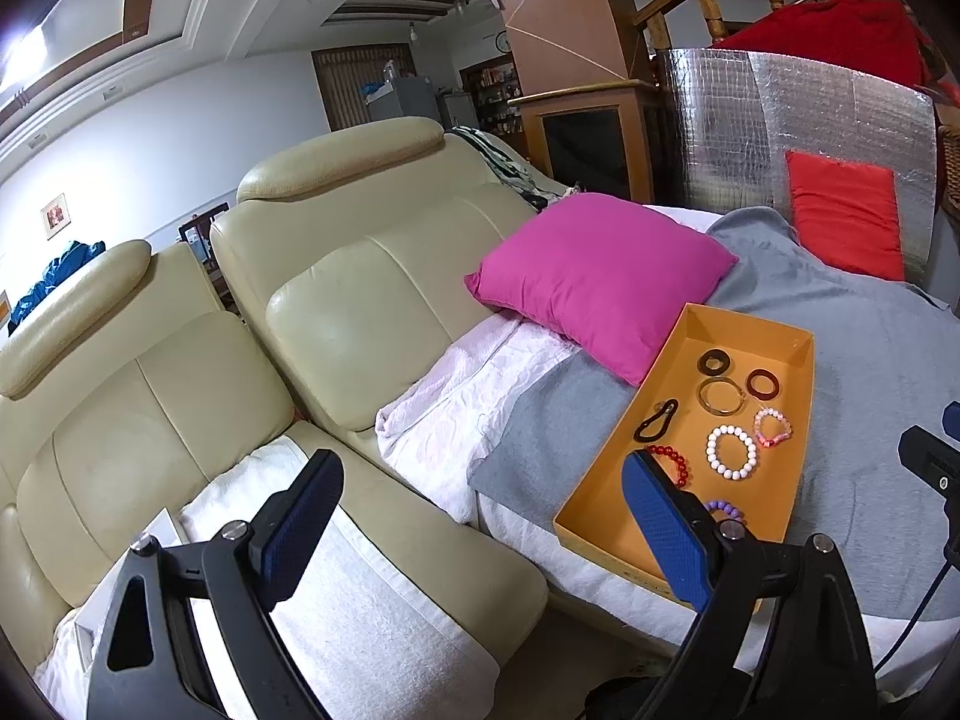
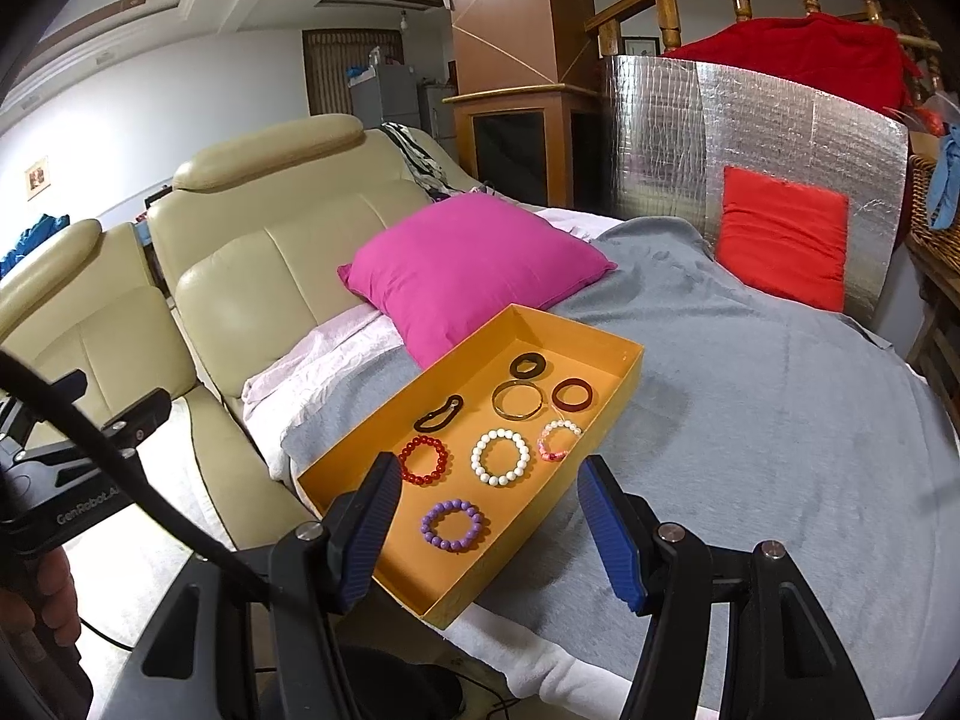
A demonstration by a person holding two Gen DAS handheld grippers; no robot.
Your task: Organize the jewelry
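An orange tray (image 2: 606,387) (image 1: 801,396) lies on a grey blanket and holds several bracelets: purple beads (image 2: 452,524), red beads (image 2: 425,459), white beads (image 2: 500,457) (image 1: 731,450), pink beads (image 2: 558,440), a gold bangle (image 2: 518,399), two dark rings and a black clasp (image 2: 438,411). My right gripper (image 2: 489,531) is open and empty, just in front of the tray's near end. My left gripper (image 1: 480,531) is open and empty over the sofa seat, left of the tray; it also shows at the left of the right wrist view (image 2: 129,414).
A magenta pillow (image 2: 474,267) lies behind the tray. A red cushion (image 2: 783,243) leans on a silver foil panel (image 2: 798,132). A cream leather sofa (image 1: 336,276) stands to the left, with a white towel (image 1: 372,600) on its seat. A black cable (image 2: 120,468) crosses at the left.
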